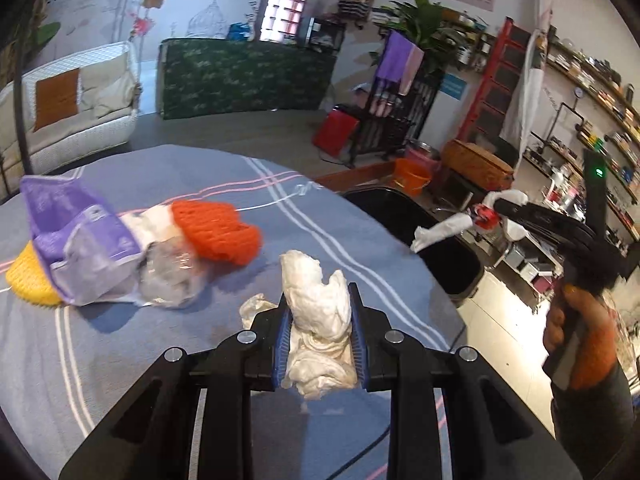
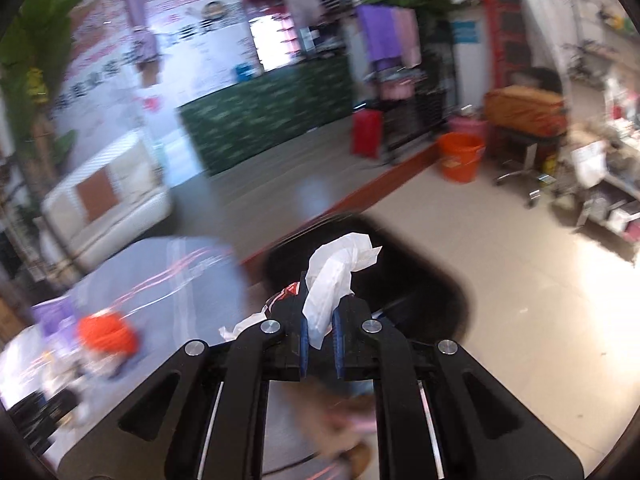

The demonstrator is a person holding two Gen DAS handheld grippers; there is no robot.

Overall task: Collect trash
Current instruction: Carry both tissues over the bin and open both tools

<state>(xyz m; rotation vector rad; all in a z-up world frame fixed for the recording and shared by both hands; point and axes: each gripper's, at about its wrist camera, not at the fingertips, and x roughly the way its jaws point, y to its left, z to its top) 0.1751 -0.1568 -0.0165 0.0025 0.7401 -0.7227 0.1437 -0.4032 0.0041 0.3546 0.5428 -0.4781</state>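
My left gripper (image 1: 320,304) is shut on a crumpled white tissue wad (image 1: 316,300) above the blue striped tablecloth (image 1: 120,360). My right gripper (image 2: 320,312) is shut on a white tissue (image 2: 336,272), with a red-and-white wrapper (image 2: 286,294) at its left finger, above a black trash bin (image 2: 420,280). The left wrist view shows the right gripper (image 1: 486,216) holding that tissue (image 1: 436,232) over the bin (image 1: 408,224). On the table lie a purple bag (image 1: 76,232), an orange foam net (image 1: 216,232), a yellow foam net (image 1: 28,280), clear plastic (image 1: 172,272) and a small tissue scrap (image 1: 254,308).
The bin stands at the table's right edge. An orange bucket (image 2: 460,156) and a pink one (image 2: 470,126) stand on the floor beyond. A white sofa (image 1: 76,104) and a green-covered counter (image 1: 244,76) are farther back. Shelves (image 1: 592,120) line the right wall.
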